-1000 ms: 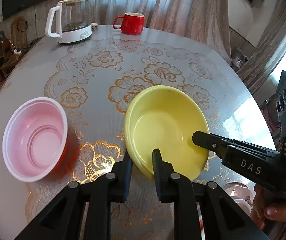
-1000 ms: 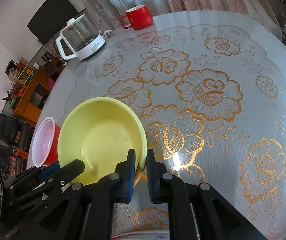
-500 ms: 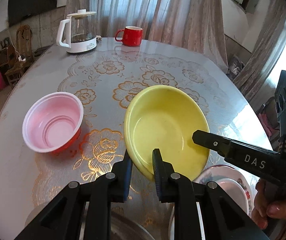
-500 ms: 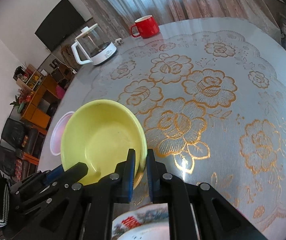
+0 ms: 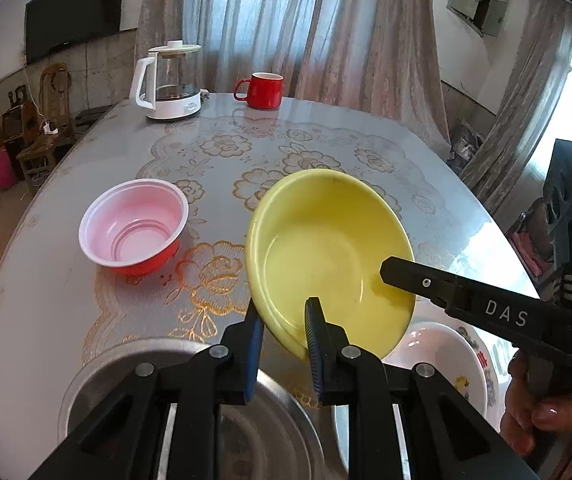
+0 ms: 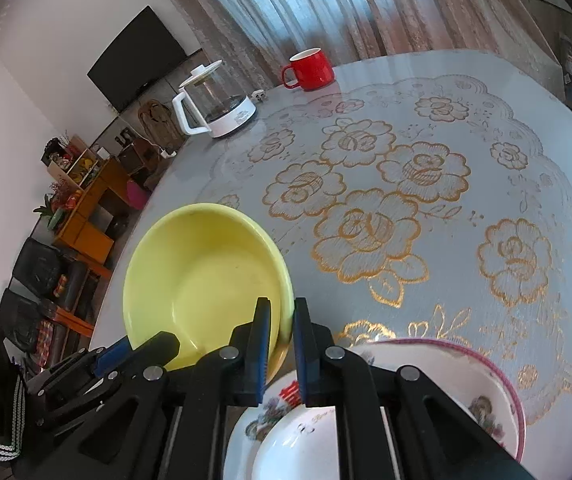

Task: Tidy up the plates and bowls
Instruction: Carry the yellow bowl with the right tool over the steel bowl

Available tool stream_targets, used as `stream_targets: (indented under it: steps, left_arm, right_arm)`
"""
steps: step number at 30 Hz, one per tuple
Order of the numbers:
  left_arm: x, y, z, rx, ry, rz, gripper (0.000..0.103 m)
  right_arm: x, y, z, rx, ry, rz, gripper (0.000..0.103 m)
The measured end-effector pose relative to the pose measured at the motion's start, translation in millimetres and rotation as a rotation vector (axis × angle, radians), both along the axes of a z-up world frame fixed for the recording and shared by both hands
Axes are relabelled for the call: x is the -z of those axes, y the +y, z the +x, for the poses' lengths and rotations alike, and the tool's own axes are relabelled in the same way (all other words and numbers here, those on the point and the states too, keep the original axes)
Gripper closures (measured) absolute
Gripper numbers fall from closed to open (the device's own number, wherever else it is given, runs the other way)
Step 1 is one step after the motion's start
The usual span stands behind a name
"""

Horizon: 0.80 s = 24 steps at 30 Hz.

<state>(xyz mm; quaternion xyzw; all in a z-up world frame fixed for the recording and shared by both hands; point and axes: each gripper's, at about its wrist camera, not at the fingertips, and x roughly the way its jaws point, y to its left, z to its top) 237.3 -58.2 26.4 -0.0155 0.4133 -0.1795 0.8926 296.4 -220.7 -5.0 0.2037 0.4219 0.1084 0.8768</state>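
Observation:
Both grippers hold a yellow bowl (image 5: 326,252) above the table by its rim. My left gripper (image 5: 283,316) is shut on the near left rim. My right gripper (image 6: 281,316) is shut on the bowl's (image 6: 201,272) right rim, and its finger crosses the bowl in the left wrist view. A red bowl with a white inside (image 5: 133,228) sits on the table to the left. Below the yellow bowl lie a floral plate (image 6: 466,376) with a white bowl (image 6: 298,444) on it, and a metal dish (image 5: 97,384) at the near left.
A glass kettle on a white base (image 5: 167,80) and a red mug (image 5: 261,90) stand at the table's far edge. The round table (image 6: 506,128) has a gold-flowered cover. A person's hand (image 5: 534,420) grips the right gripper. Shelves and furniture stand beyond the left edge.
Both grippers have drawn the yellow bowl back and up toward the near edge. The metal dish and the floral plate with its white bowl have come into view beneath.

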Motion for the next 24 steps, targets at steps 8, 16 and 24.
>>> stream_targets:
  steps: [8,16,24]
  left_arm:
    - [-2.3,12.3,-21.2,-0.013,-0.024,-0.018,0.083]
    - [6.0,29.7,-40.1,-0.037,-0.002,-0.061,0.083]
    - [18.0,50.2,-67.1,-0.055,0.023,-0.13,0.082]
  right_arm:
    - [1.5,8.4,-18.3,-0.016,-0.006,0.019,0.093]
    - [-0.1,21.2,-41.7,-0.04,-0.032,0.033,0.093]
    - [-1.8,35.4,-73.3,-0.057,-0.076,0.034,0.093]
